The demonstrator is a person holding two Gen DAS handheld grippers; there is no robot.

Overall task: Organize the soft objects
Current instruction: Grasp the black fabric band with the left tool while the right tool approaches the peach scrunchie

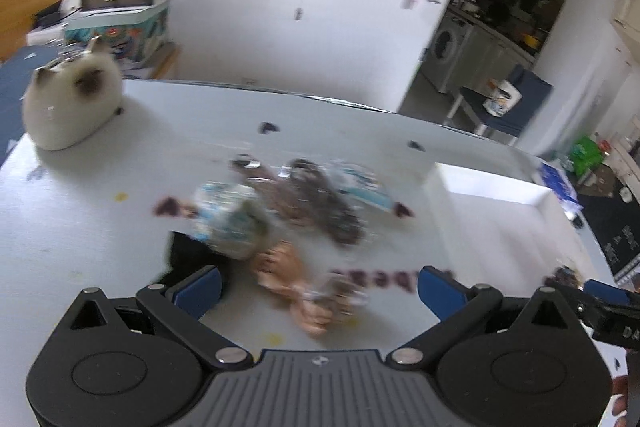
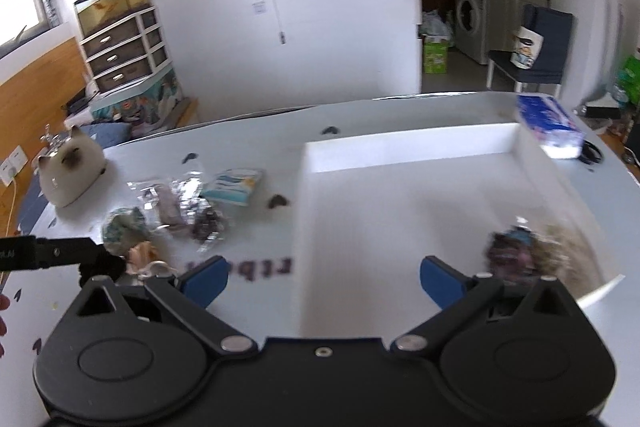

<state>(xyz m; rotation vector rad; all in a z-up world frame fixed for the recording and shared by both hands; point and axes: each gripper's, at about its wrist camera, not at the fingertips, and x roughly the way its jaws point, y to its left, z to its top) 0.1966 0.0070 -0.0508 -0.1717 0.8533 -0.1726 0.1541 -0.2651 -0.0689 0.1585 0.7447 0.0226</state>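
Several soft items lie in a blurred cluster on the white table (image 1: 80,227): a pale blue rolled bundle (image 1: 228,219), brown wrapped pieces (image 1: 320,203), a peach soft toy (image 1: 288,279) and a black item (image 1: 184,251). My left gripper (image 1: 318,291) is open just above the peach toy. My right gripper (image 2: 322,281) is open over the near left wall of the white tray (image 2: 400,151). A dark and tan fuzzy item (image 2: 532,255) lies in the tray at its near right. The cluster also shows in the right wrist view (image 2: 180,211), with a blue-white packet (image 2: 236,187).
A white cat-shaped plush (image 1: 68,103) sits at the table's far left corner. A blue tissue pack (image 2: 548,125) lies beyond the tray's far right corner. The left gripper's body (image 2: 52,253) reaches in at the left of the right wrist view. A chair (image 2: 540,55) stands behind the table.
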